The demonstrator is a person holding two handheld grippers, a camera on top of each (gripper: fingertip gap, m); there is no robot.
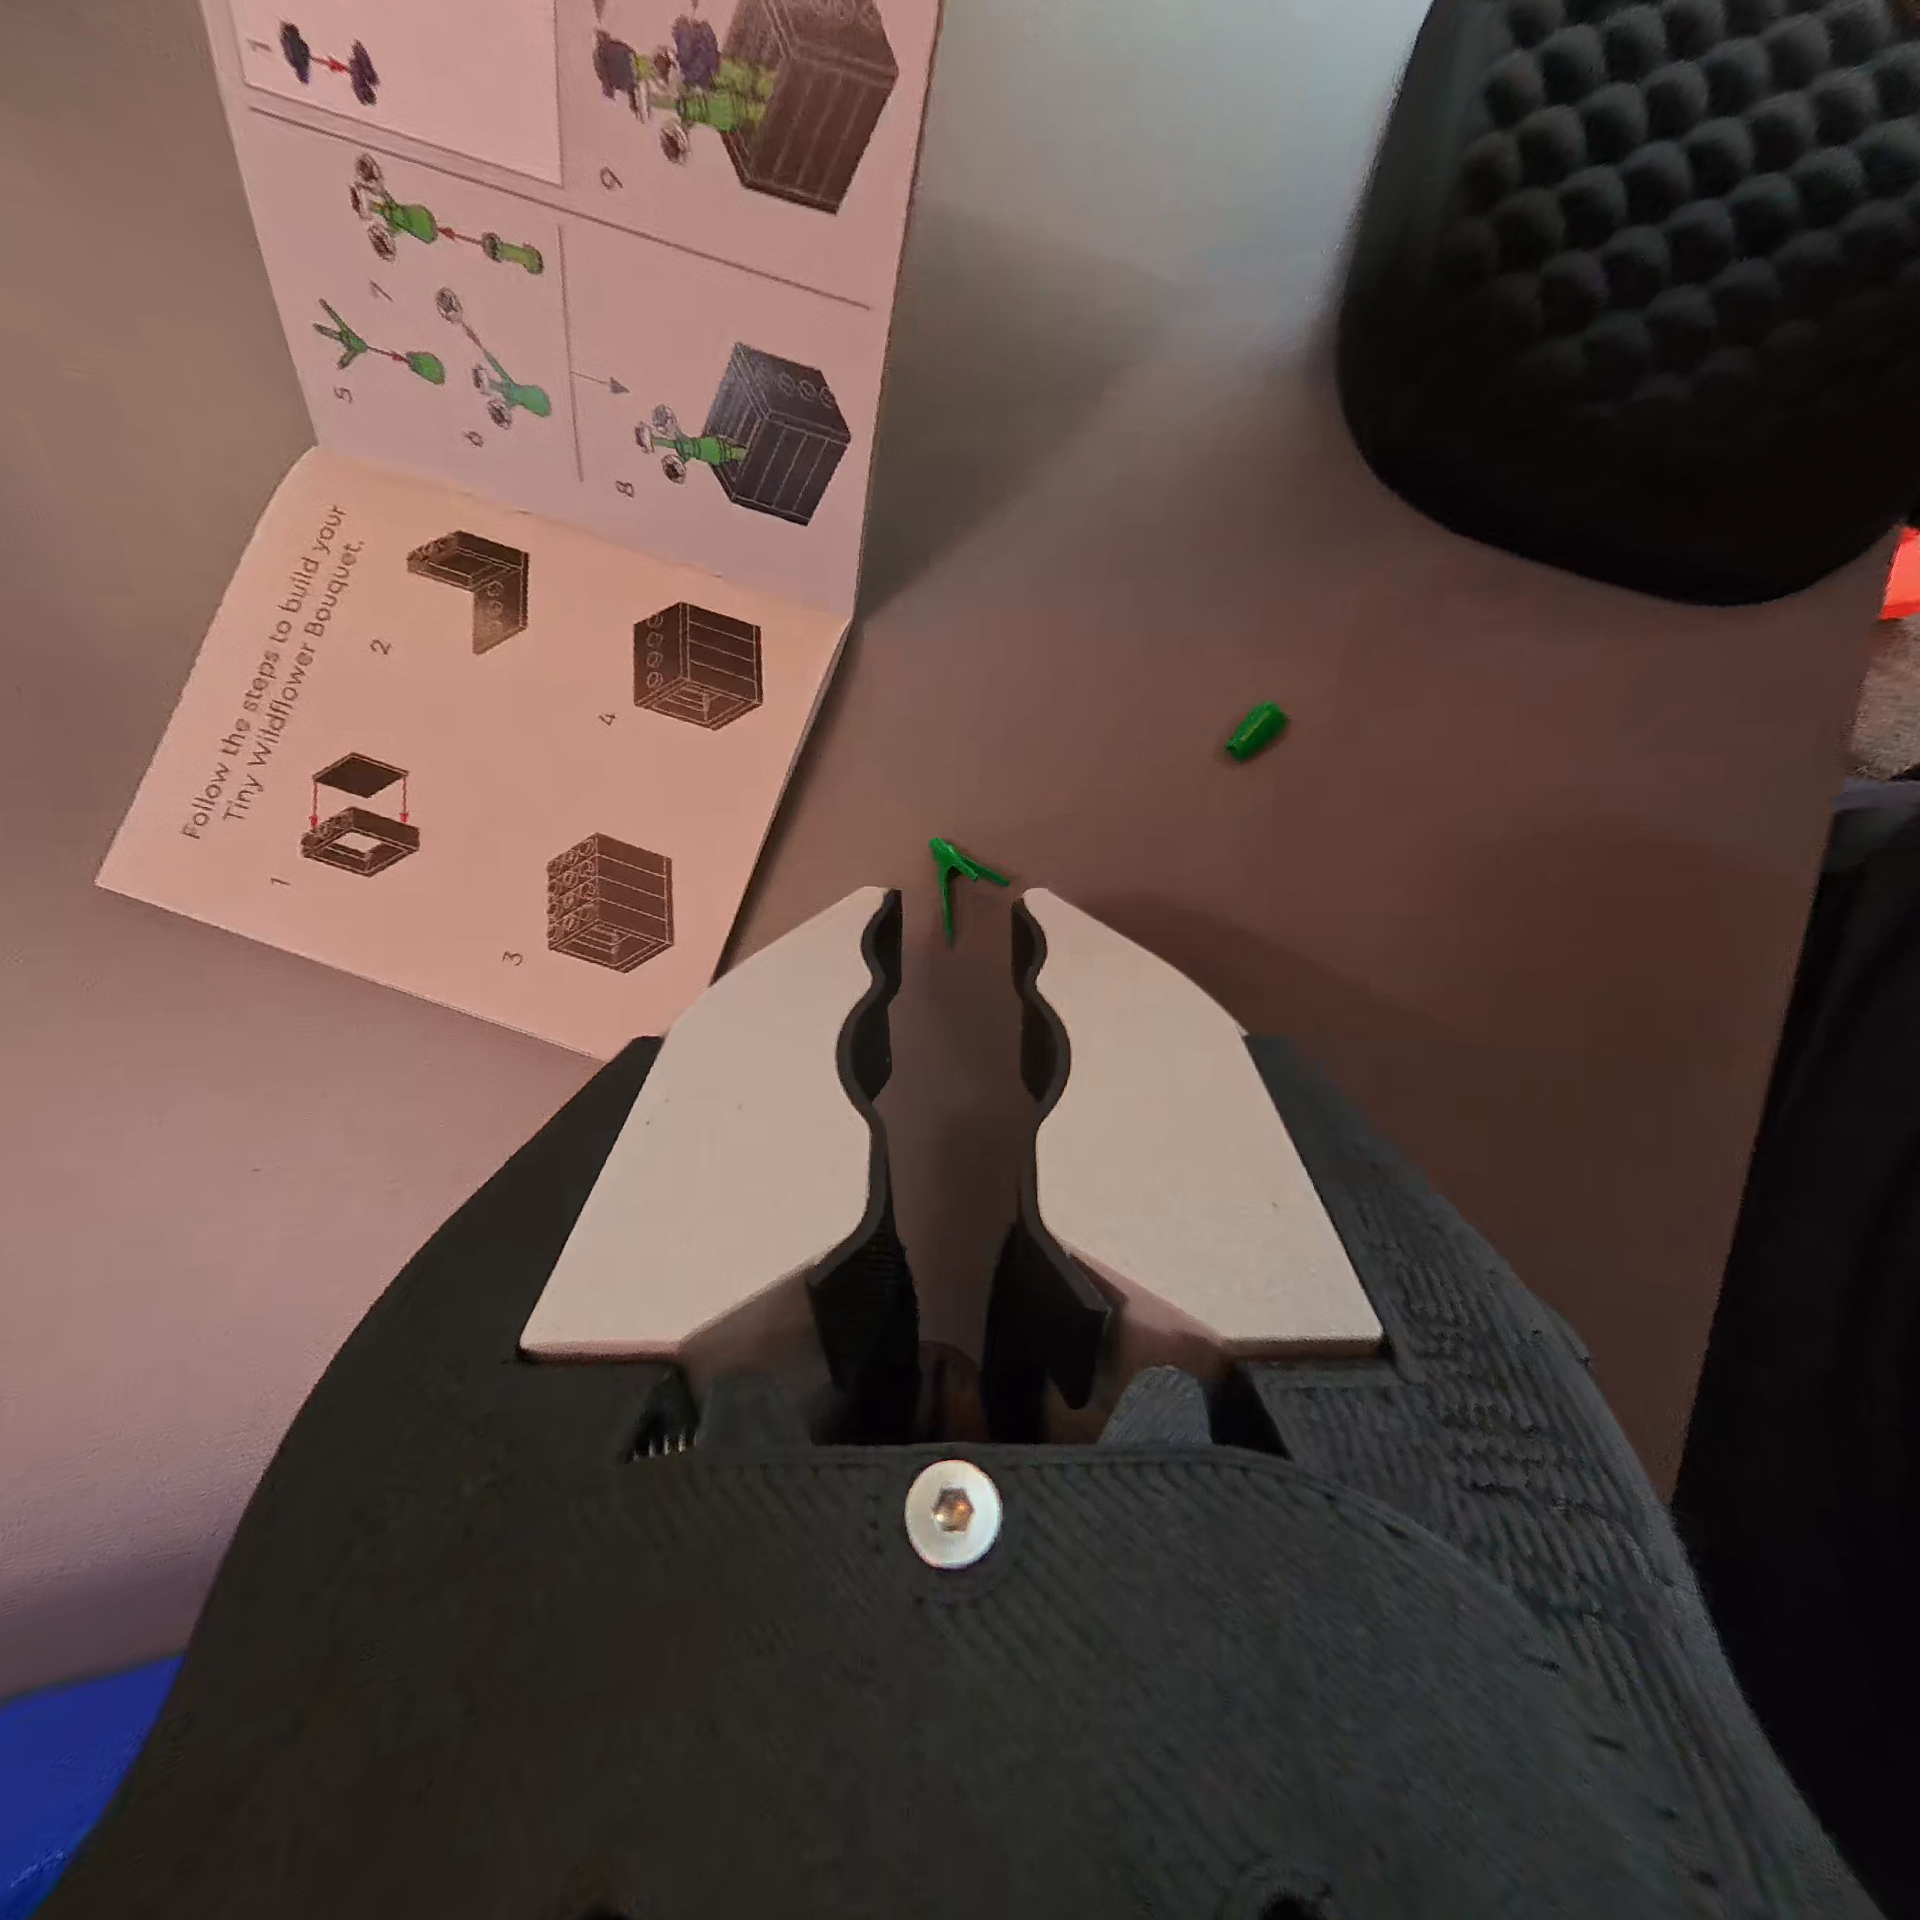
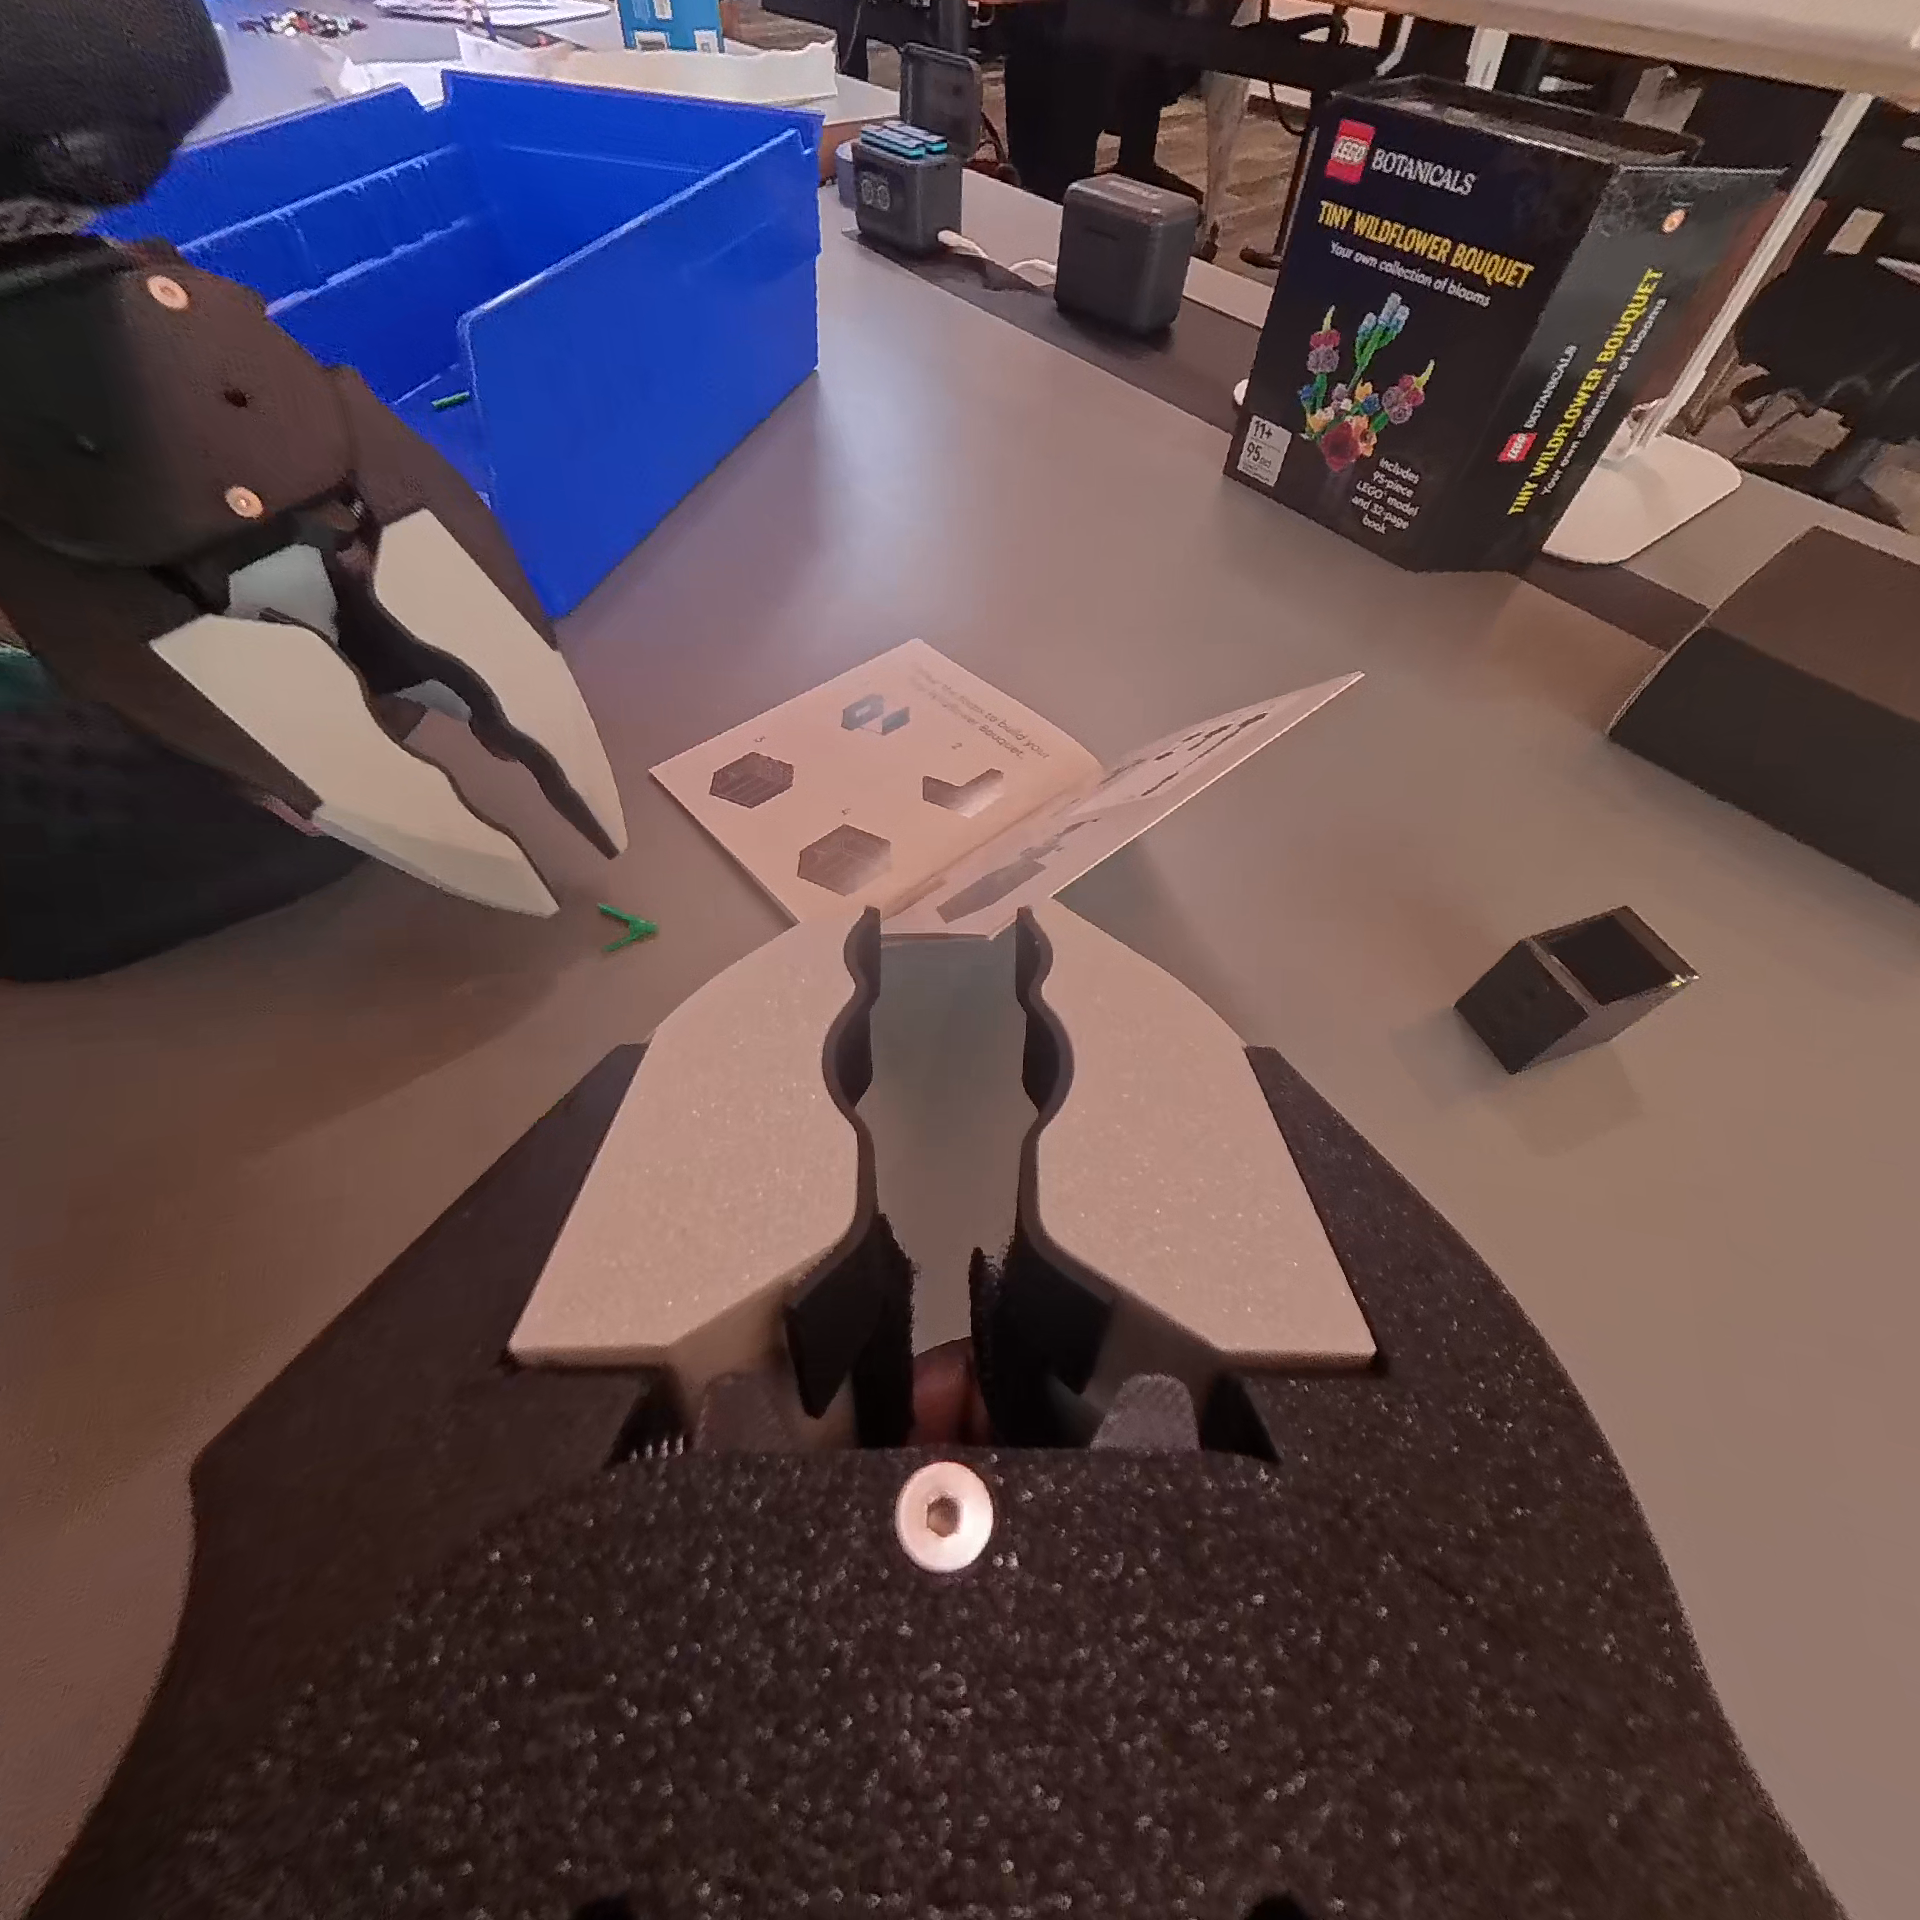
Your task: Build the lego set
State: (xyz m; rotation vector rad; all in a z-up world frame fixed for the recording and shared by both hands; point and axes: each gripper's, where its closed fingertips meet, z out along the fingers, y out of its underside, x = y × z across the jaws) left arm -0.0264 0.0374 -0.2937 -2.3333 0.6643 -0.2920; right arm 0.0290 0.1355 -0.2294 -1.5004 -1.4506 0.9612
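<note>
Green stem piece: small, forked, thin prongs; lying on grey table just ahead of left tongs, untouched. Left tongs: tilted down over it, released, nothing held. Right tongs: released, empty, level above table, aimed at open instruction booklet. Green cone piece: farther right. Black brick box: on its side, well apart.
</note>
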